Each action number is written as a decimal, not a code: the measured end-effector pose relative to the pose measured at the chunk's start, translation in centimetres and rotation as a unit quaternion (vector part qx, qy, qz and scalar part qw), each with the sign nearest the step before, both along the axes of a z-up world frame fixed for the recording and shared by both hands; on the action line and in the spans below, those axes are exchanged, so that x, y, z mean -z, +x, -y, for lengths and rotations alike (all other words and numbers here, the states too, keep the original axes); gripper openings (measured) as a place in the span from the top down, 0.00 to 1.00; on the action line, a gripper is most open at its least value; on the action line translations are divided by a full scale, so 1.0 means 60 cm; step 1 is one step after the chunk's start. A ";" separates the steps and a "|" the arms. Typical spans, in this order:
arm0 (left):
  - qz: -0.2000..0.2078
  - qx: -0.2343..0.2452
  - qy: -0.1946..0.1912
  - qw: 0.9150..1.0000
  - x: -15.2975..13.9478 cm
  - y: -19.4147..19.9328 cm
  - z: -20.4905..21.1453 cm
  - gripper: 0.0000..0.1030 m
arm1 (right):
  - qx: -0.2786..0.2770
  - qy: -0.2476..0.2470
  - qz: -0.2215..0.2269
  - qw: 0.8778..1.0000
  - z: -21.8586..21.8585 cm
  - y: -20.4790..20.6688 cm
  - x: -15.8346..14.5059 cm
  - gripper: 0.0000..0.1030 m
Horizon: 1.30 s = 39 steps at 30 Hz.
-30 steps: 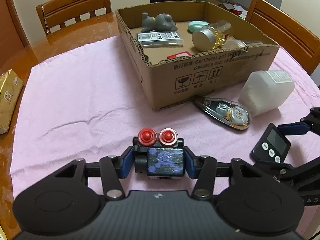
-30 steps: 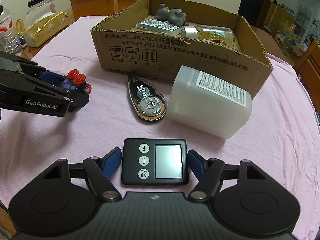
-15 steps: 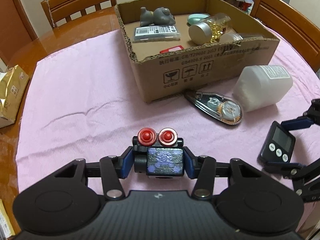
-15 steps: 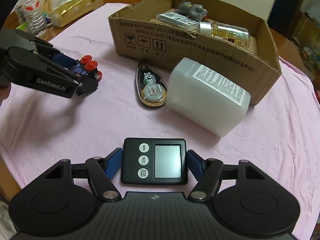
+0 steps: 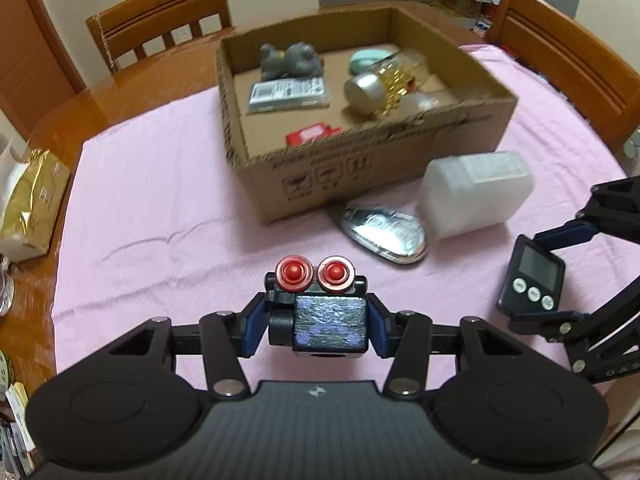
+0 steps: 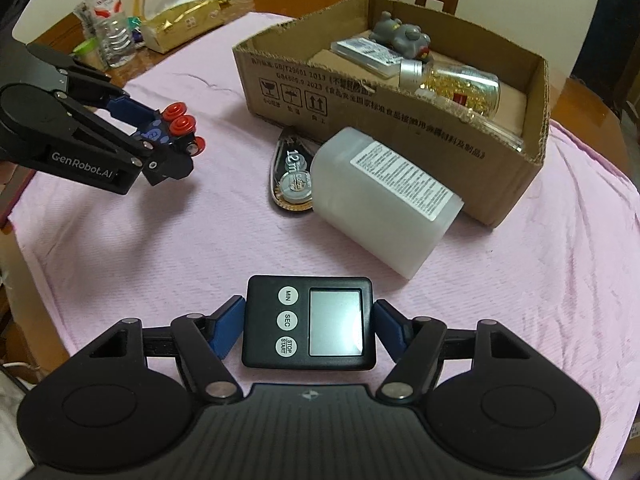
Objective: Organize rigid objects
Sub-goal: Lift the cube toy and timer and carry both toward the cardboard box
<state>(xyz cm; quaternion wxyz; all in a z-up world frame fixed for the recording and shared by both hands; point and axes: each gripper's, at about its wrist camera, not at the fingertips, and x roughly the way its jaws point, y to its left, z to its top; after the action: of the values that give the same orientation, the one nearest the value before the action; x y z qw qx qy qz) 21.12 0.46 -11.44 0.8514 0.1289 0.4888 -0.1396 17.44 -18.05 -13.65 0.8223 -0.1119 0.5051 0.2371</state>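
My left gripper [image 5: 318,322] is shut on a small black toy car with red wheels [image 5: 320,308] and holds it above the pink cloth; it also shows in the right wrist view [image 6: 176,140]. My right gripper [image 6: 309,326] is shut on a black digital timer [image 6: 309,322], also seen in the left wrist view [image 5: 532,278]. An open cardboard box [image 5: 380,160] stands ahead, holding a grey figurine [image 5: 290,60], a flat pack [image 5: 288,92] and a gold-filled jar [image 5: 384,80]. A white plastic bottle [image 6: 384,196] and a correction tape dispenser [image 6: 294,176] lie on the cloth in front of the box.
A pink cloth [image 5: 152,200] covers the wooden table. A gold tissue pack [image 5: 32,196] lies at the left edge. A water bottle [image 6: 108,12] stands beyond the cloth. Wooden chairs [image 5: 160,12] stand behind the table.
Both grippers have risen with their objects, so the box and table look lower and farther. The box's inside shows more.
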 end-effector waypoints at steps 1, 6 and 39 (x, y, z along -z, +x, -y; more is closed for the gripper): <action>0.002 0.004 -0.002 1.000 -0.007 -0.001 0.002 0.52 | -0.003 0.000 0.001 1.000 0.002 -0.002 -0.006 0.28; 0.014 0.031 -0.008 0.999 -0.043 -0.001 0.013 0.52 | -0.016 0.005 0.003 1.000 0.005 -0.005 -0.040 0.28; 0.079 0.062 -0.009 0.995 -0.079 0.216 0.049 0.51 | -0.011 -0.026 0.088 0.996 0.011 0.106 -0.193 0.28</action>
<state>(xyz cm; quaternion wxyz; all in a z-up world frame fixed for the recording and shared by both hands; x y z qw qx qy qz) 34.09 -2.51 -6.69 0.8784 0.1619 0.4093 -0.1864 23.78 -18.70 -2.09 0.8578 -0.1594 0.4352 0.2222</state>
